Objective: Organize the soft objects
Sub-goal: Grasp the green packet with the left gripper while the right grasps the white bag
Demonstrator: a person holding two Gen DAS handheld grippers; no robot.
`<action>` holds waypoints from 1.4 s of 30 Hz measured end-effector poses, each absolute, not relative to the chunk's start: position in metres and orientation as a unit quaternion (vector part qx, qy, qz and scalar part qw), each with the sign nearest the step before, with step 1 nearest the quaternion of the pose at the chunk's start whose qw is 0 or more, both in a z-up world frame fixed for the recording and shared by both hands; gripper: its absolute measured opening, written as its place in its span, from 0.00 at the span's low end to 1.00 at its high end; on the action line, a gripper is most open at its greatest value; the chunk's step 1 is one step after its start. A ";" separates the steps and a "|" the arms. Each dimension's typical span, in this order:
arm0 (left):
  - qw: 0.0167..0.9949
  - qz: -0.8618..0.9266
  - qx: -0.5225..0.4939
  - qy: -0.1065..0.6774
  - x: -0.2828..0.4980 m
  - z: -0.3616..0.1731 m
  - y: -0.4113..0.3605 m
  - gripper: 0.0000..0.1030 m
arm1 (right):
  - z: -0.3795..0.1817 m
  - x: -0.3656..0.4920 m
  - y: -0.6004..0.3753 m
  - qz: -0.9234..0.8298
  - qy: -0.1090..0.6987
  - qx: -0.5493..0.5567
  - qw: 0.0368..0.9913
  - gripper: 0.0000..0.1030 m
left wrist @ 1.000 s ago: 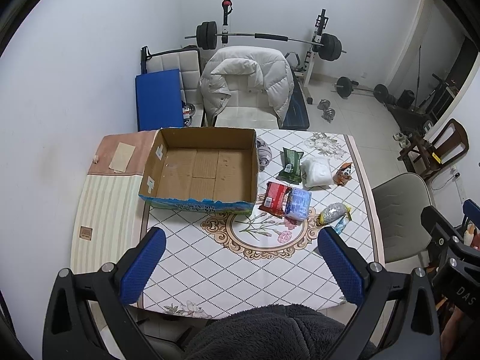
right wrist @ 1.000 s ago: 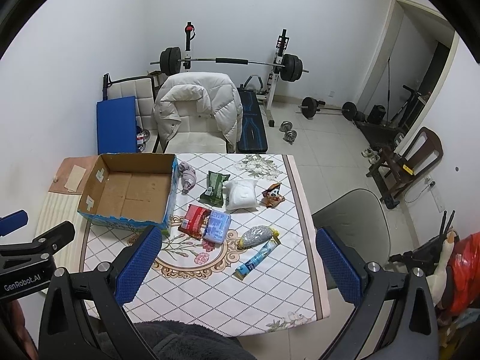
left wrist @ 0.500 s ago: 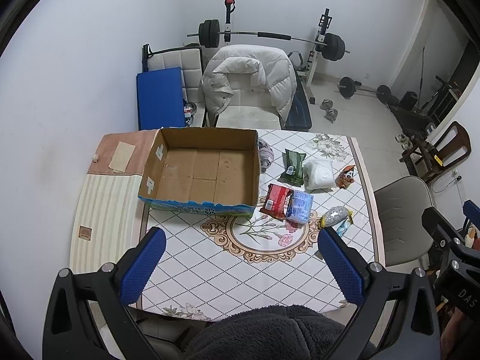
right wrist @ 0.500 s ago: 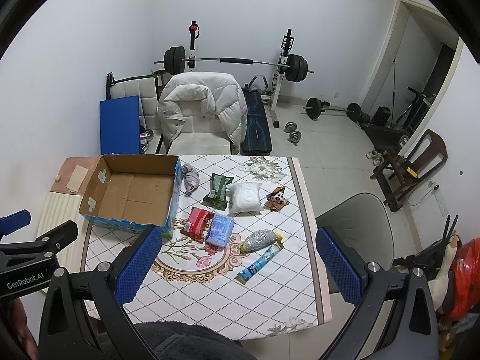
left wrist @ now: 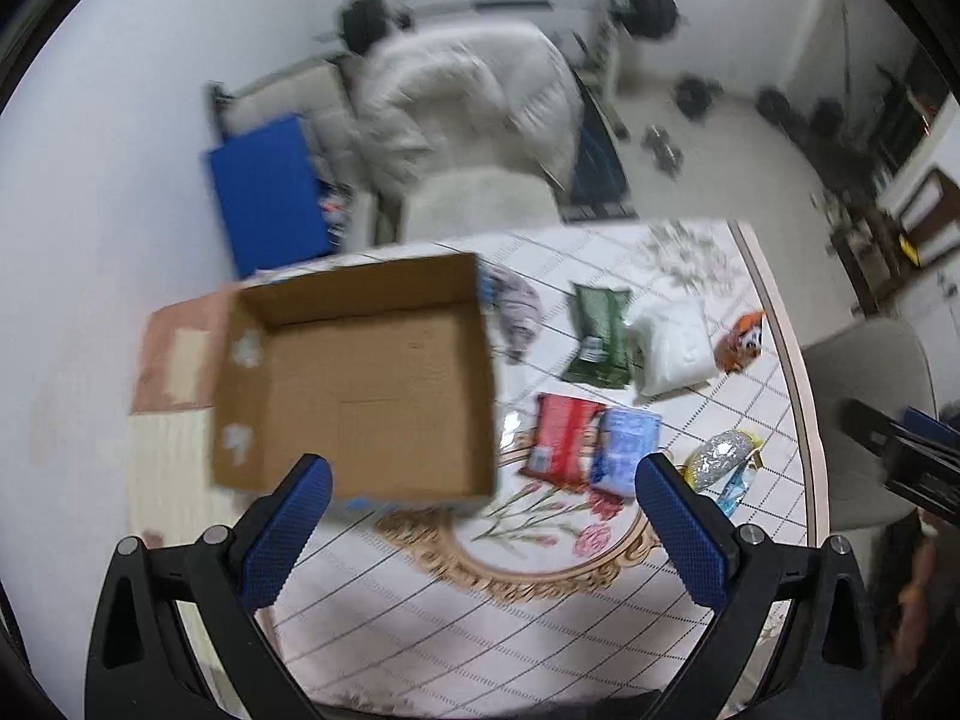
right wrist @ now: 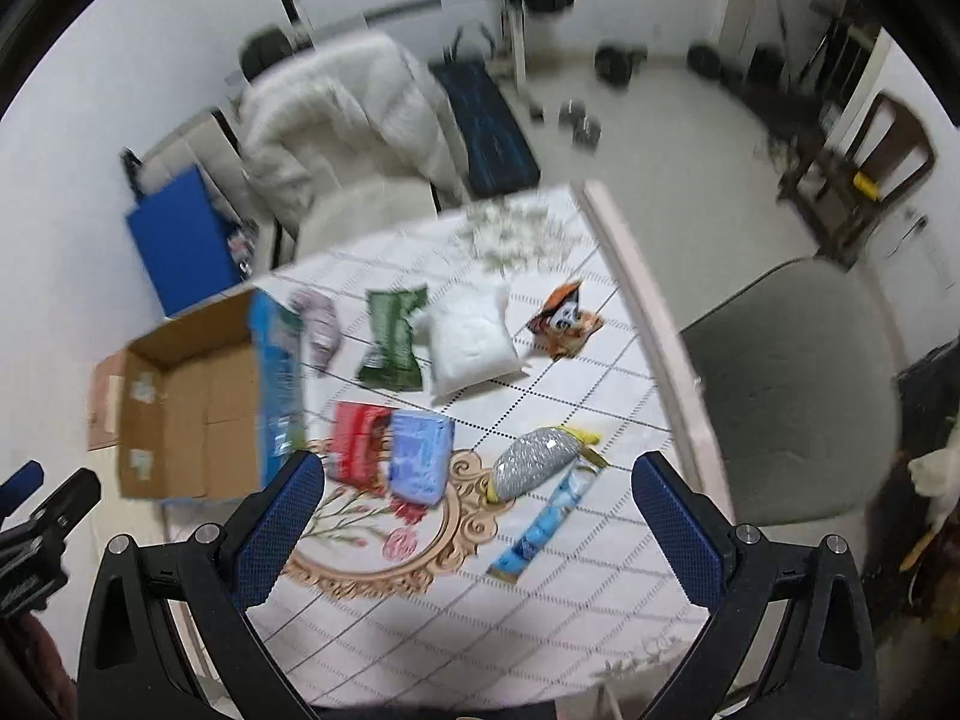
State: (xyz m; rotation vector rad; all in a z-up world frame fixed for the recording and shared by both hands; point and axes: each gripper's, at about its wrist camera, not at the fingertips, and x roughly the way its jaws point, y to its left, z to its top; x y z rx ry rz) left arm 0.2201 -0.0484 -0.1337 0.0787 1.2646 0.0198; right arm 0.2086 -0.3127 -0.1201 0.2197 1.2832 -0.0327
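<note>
An empty cardboard box (left wrist: 360, 384) (right wrist: 192, 414) sits at the left of the patterned table (left wrist: 480, 600) (right wrist: 480, 600). To its right lie several soft packs: a grey cloth bundle (left wrist: 516, 306) (right wrist: 318, 318), a green pouch (left wrist: 600, 330) (right wrist: 390, 342), a white bag (left wrist: 672, 342) (right wrist: 474, 336), an orange packet (left wrist: 744, 342) (right wrist: 564, 318), a red pack (left wrist: 561, 438) (right wrist: 357, 438), a blue pack (left wrist: 624, 450) (right wrist: 420, 456), a silver pouch (left wrist: 720, 456) (right wrist: 534, 462) and a long blue sachet (right wrist: 546, 528). My left gripper (left wrist: 480, 534) and right gripper (right wrist: 474, 528) hover open above the table, holding nothing.
A chair draped with a white jacket (left wrist: 468, 102) (right wrist: 342, 114) stands behind the table, beside a blue pad (left wrist: 264, 192) (right wrist: 180, 240). A grey chair (right wrist: 792, 390) (left wrist: 870, 390) is at the table's right edge. Weights and a bench (right wrist: 486, 120) fill the floor beyond.
Both grippers have dropped nearer to the table and tilted, so the box and packs look larger and the view is motion-blurred. Nothing on the table has moved.
</note>
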 end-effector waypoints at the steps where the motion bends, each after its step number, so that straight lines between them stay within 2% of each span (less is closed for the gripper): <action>1: 0.798 0.008 0.046 0.602 0.236 -0.147 -0.054 1.00 | -0.144 0.230 -0.315 -0.017 0.611 0.100 0.785 1.00; 7: 0.740 0.000 0.068 0.669 0.338 -0.242 -0.080 1.00 | -0.274 0.333 -0.299 -0.009 0.679 0.081 0.730 1.00; 12: 0.703 -0.005 0.065 0.708 0.389 -0.297 -0.092 1.00 | -0.356 0.376 -0.286 0.000 0.721 0.089 0.687 1.00; 17: 0.678 -0.019 0.072 0.731 0.419 -0.334 -0.107 1.00 | -0.402 0.384 -0.279 0.005 0.749 0.086 0.657 0.98; 19: 0.669 -0.031 0.063 0.740 0.426 -0.347 -0.113 1.00 | -0.410 0.382 -0.282 0.000 0.752 0.074 0.654 0.93; 27: 0.612 -0.078 0.038 0.786 0.432 -0.405 -0.143 1.00 | -0.419 0.371 -0.326 -0.018 0.760 0.108 0.640 0.92; 29: 0.605 -0.079 0.033 0.792 0.434 -0.416 -0.145 0.94 | -0.423 0.371 -0.326 -0.010 0.765 0.104 0.636 0.92; 30: 0.601 -0.078 0.028 0.795 0.435 -0.422 -0.145 0.81 | -0.426 0.371 -0.323 -0.006 0.766 0.099 0.635 0.92; 31: 0.598 -0.077 0.026 0.798 0.435 -0.426 -0.145 0.62 | -0.429 0.375 -0.321 -0.003 0.768 0.094 0.634 0.92; 33: 0.589 -0.070 0.022 0.805 0.433 -0.434 -0.142 0.42 | -0.435 0.378 -0.312 0.001 0.772 0.087 0.630 0.92; 35: 0.599 -0.062 0.026 0.798 0.432 -0.431 -0.139 0.36 | -0.445 0.381 -0.304 0.005 0.774 0.078 0.628 0.90; 37: 0.609 -0.057 0.029 0.790 0.428 -0.424 -0.135 0.31 | -0.452 0.377 -0.297 -0.001 0.772 0.069 0.632 0.82; 40: 0.630 -0.052 0.023 0.775 0.425 -0.395 -0.122 0.30 | -0.444 0.372 -0.295 -0.007 0.764 0.086 0.640 0.71; 42: 0.650 -0.054 0.003 0.758 0.420 -0.365 -0.108 0.30 | -0.430 0.368 -0.295 -0.006 0.755 0.103 0.647 0.71</action>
